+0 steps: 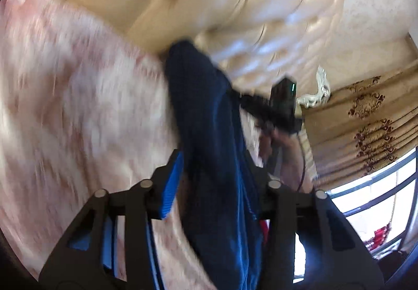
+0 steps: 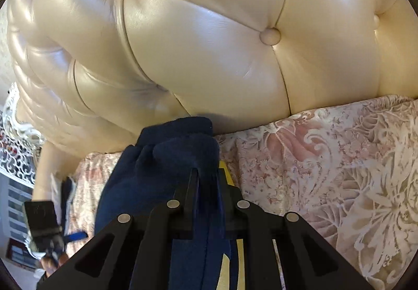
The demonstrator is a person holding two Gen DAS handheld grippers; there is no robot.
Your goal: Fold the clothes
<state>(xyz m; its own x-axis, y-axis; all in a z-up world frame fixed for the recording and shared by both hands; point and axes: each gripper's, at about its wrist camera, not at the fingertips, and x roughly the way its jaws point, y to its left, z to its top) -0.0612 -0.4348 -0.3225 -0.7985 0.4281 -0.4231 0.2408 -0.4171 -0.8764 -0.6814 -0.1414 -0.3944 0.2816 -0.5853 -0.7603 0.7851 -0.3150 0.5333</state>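
Right gripper [image 2: 206, 180]: jaws pressed together, pinching a fold of the navy cloth [image 2: 162, 167]. Fabric runs down between the fingers toward the camera and bunches just past the tips. A yellow strip [image 2: 226, 172] shows on the right finger's inner face beside the cloth.

Left gripper [image 1: 214, 167]: jaws partly spread, cloth [image 1: 209, 120] hanging between them. The blue pad [image 1: 172, 183] of the left finger sits just beside the fabric; the right finger is mostly hidden behind it. Can't tell if the pads actually press the cloth, as the left wrist view is motion-blurred.

Cloth position: draped in a long band from the left gripper's jaws forward and up, over the bed. In the right wrist view it's a bunched mass at the tips, lying on the bedspread [image 2: 326, 159] with its far edge touching the base of the headboard [image 2: 209, 42].

Beyond the cloth, left wrist view: the right gripper's body [image 1: 283, 104] with a hand [image 1: 277, 143] under it, near the cloth's right edge. Right wrist view: the left gripper [image 2: 43, 222] at lower left, well apart from the pinch point.

Farther out: pink floral bedspread, then cream tufted headboard [image 1: 248, 16] with buttons. Gold patterned curtain [image 1: 365, 117] and bright window [image 1: 371, 201] at right in the left wrist view.
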